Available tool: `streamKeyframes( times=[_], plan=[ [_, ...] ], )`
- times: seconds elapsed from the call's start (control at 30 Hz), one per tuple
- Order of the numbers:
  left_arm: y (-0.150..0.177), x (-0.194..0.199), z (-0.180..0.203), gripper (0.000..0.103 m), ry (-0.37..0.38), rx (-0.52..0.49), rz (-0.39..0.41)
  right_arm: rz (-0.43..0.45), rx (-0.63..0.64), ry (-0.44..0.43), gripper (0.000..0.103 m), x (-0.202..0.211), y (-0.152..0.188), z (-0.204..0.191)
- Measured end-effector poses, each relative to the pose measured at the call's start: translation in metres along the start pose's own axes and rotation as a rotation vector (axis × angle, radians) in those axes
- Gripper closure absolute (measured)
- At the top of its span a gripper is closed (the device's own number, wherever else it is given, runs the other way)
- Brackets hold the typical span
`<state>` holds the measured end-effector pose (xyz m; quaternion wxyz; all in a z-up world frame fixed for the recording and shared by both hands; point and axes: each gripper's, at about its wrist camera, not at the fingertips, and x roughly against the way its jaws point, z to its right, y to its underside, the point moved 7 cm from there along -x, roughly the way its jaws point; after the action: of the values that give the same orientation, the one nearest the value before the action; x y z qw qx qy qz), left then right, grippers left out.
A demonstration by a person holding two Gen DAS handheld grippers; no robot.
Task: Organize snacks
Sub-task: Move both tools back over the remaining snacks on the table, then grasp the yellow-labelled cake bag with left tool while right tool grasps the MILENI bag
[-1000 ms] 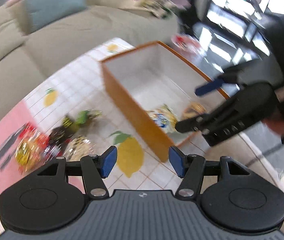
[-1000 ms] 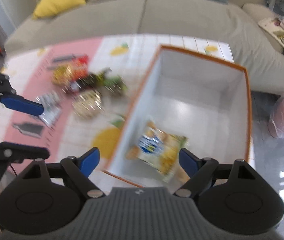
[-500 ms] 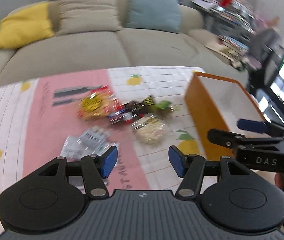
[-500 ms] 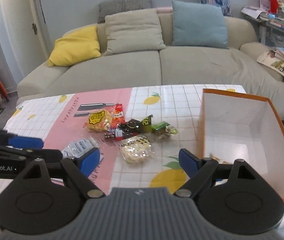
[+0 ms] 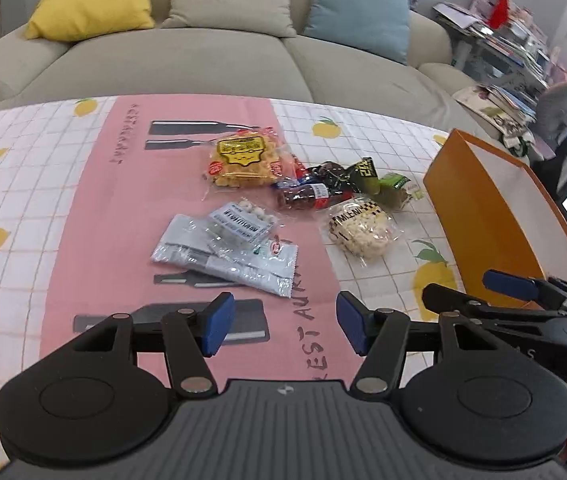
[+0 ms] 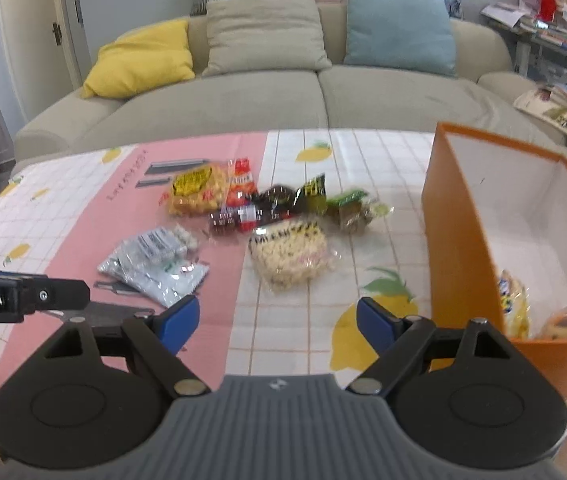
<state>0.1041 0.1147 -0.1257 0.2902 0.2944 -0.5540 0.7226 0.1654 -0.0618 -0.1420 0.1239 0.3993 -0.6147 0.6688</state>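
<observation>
Orange box [image 6: 459, 240] w/ two snacks inside; both grippers' jaws apart, empty.

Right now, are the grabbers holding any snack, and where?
No. The left hand-held gripper and right hand-held gripper are both open and empty above the table.

Left tongs [image 5: 281, 328] wide apart, nothing between them, low over the pink strip of the tabletop [image 5: 83, 216]. Silver packets [image 5: 223, 254] just ahead. Beyond: yellow snack bag [image 5: 243, 158], dark wrappers [image 5: 315, 192], popcorn-like bag [image 5: 359, 226]. Orange box [image 5: 479, 216] at right; right tongs [image 5: 471, 290] parted in front of it. Sofa [image 5: 187, 56] behind.
</observation>
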Motion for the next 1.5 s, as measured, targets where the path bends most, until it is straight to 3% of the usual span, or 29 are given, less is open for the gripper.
streamKeyframes(
  times=[0.27, 0.37, 0.7, 1.03, 1.1, 1.2, 1.5],
  plan=[
    [-0.023, -0.036, -0.009, 0.033, -0.055, -0.075, -0.006, -0.03, 0.042, -0.009, 0.009, -0.039, -0.002, 0.002],
    [-0.037, -0.046, -0.011, 0.028, -0.059, -0.131, 0.006, -0.021, 0.09, -0.012, 0.006, -0.058, -0.013, 0.002],
    [-0.072, -0.083, -0.021, 0.021, -0.083, -0.215, -0.013, -0.07, 0.19, -0.022, 0.005, -0.13, -0.036, 0.004],
    [-0.099, -0.12, -0.03, 0.015, -0.067, -0.071, -0.048, -0.177, 0.103, -0.05, 0.003, -0.176, -0.041, 0.012],
    [-0.106, -0.129, -0.029, 0.015, -0.061, -0.04, -0.05, -0.186, 0.089, -0.053, 0.007, -0.18, -0.043, 0.013],
    [-0.115, -0.14, -0.03, 0.015, -0.081, -0.007, -0.047, -0.19, 0.07, -0.044, 0.015, -0.183, -0.047, 0.015],
    [-0.138, -0.172, -0.041, 0.012, -0.131, 0.095, -0.058, -0.218, 0.083, -0.03, 0.016, -0.184, -0.049, 0.014]
  ],
)
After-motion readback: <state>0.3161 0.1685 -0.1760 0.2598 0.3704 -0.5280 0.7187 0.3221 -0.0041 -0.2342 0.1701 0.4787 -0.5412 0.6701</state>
